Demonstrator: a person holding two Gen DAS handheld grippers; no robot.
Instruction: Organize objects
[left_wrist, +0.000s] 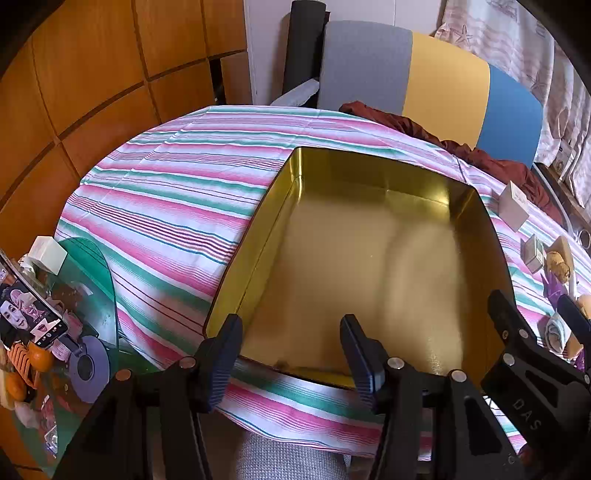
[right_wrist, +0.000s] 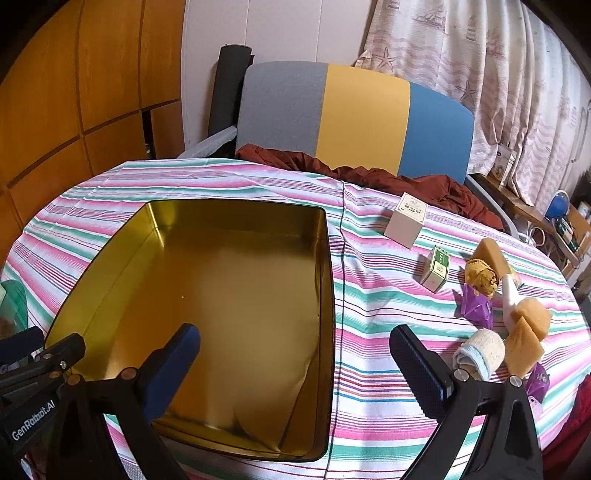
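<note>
Left wrist view: my left gripper (left_wrist: 291, 354) hangs with jaws partly apart, clamping nothing, over the near rim of the empty gold-lined rectangular tin (left_wrist: 369, 266), whose long axis runs away from me.
Right wrist view: my right gripper (right_wrist: 295, 363) gapes wide, empty; the rolled cream-and-blue sock (right_wrist: 480, 354) lies just right of it, so the right hand is nearer.
Textures: soft yellow sponge blocks (right_wrist: 532, 325), stiff white card box (right_wrist: 406, 219), striped cloth (right_wrist: 369, 295).

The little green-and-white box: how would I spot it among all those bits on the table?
Start at the big gold tin on the striped tablecloth and look right. Beyond the larger plain white box sits the small box, the only item with a green printed face.
</note>
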